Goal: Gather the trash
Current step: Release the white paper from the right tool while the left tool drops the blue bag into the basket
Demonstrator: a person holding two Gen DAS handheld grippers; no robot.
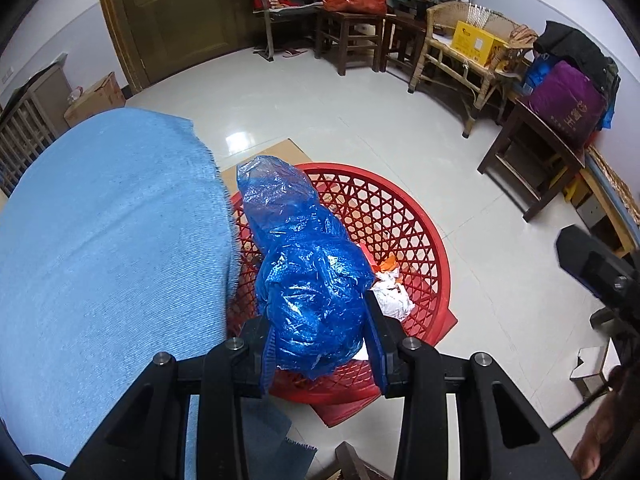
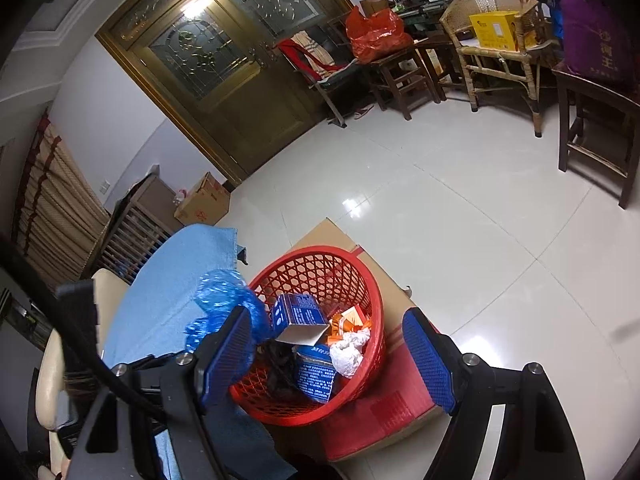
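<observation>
My left gripper [image 1: 322, 344] is shut on a crumpled blue plastic bag [image 1: 308, 264] and holds it above the red lattice basket [image 1: 408, 232]. The bag also shows in the right wrist view [image 2: 224, 300], beside the basket [image 2: 360, 372]. The basket holds blue boxes [image 2: 296, 314], crumpled white paper [image 2: 348, 350], orange wrappers [image 2: 348, 322] and something black [image 2: 280, 364]. My right gripper [image 2: 332, 354] is open and empty, its blue pads [image 2: 428, 360] on either side of the basket from above.
The basket stands on a red and brown cardboard box [image 2: 384, 412] on the tiled floor [image 1: 360, 112]. A table under a light blue cloth [image 1: 108, 248] is at its left. Wooden stools [image 1: 352, 36], a wicker chair [image 1: 460, 48] and a door [image 2: 224, 64] line the far walls.
</observation>
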